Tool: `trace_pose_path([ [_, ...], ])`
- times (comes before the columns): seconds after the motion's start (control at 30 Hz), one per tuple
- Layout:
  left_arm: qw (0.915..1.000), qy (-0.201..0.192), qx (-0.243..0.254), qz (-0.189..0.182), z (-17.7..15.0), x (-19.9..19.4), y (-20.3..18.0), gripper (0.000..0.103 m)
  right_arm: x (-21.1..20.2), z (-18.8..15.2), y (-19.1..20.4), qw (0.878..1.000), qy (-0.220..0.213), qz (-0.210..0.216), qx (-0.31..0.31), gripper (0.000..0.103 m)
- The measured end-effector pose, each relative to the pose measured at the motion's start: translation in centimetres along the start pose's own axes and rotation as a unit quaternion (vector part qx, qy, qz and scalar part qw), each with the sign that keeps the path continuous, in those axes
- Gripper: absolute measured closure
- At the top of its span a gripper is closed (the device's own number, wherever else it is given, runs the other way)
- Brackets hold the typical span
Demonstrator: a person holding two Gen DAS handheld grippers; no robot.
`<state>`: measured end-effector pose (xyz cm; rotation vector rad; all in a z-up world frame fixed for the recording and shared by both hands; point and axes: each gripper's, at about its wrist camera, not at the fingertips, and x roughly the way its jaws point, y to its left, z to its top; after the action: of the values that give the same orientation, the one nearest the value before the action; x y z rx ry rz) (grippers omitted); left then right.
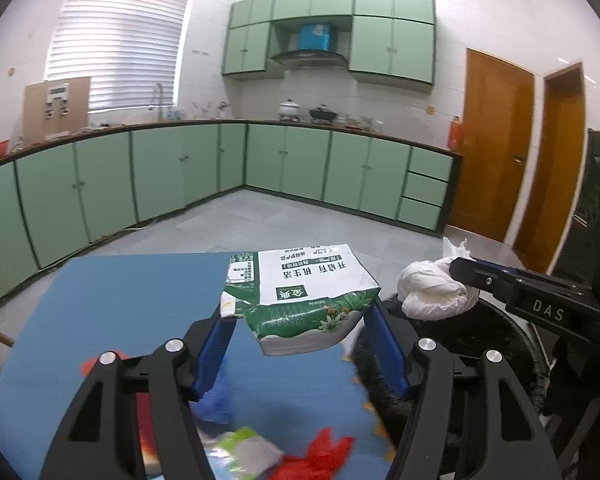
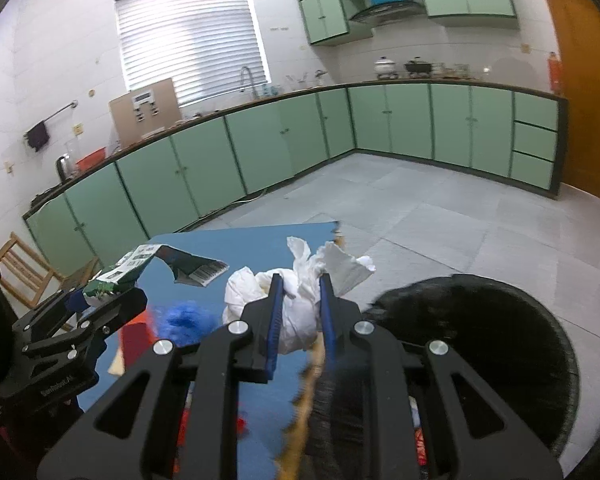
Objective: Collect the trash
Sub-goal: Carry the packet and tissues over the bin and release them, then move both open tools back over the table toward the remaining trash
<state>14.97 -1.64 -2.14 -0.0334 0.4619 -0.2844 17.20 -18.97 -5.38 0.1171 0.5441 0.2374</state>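
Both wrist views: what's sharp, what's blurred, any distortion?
Left wrist view: the milk carton in the left gripper is sharp, its print readable; the scraps at the bottom edge are smeared; the cabinet line bows with fisheye. Right wrist view: the tissue wad in the right gripper is sharp; the black bin reads as a featureless dark mass; blinds blow out slightly.

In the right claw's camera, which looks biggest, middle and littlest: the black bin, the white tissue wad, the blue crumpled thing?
1. Black bin, biggest by far.
2. White tissue wad, though it sits nearest the camera.
3. Blue crumpled thing, littlest.
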Motion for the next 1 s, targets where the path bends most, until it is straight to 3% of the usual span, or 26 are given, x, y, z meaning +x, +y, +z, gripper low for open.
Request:
trace_pose_path([
  [0.43, 0.9945, 0.031, 0.037, -0.093, -1.5, 6.6, -9.7, 0.039, -1.3, -2.8, -9.4, 0.995, 0.019, -0.094, 0.039, 0.086],
  [0.73, 0.9881, 0.073, 0.050, -0.126, -3.8, 10.8, -13.9, 0.039, -0.2, -5.0, -14.0, 0.988, 0.045, -0.141, 0.054, 0.085],
  [0.83, 0.9832, 0.097, 0.061, -0.142, -4.3, 12.2, -14.7, 0.038, 0.2, -6.0, -15.1, 0.984, 0.057, -0.155, 0.062, 0.076],
  [0.9, 0.9809, 0.106, 0.063, -0.151, -4.5, 12.7, -14.9, 0.024, 0.4, -6.5, -15.6, 0.982, 0.063, -0.162, 0.067, 0.069],
  [1.0, 0.9800, 0.107, 0.061, -0.156, -5.0, 12.3, -15.0, 0.022, 0.4, -6.8, -15.8, 0.981, 0.063, -0.171, 0.072, 0.060],
])
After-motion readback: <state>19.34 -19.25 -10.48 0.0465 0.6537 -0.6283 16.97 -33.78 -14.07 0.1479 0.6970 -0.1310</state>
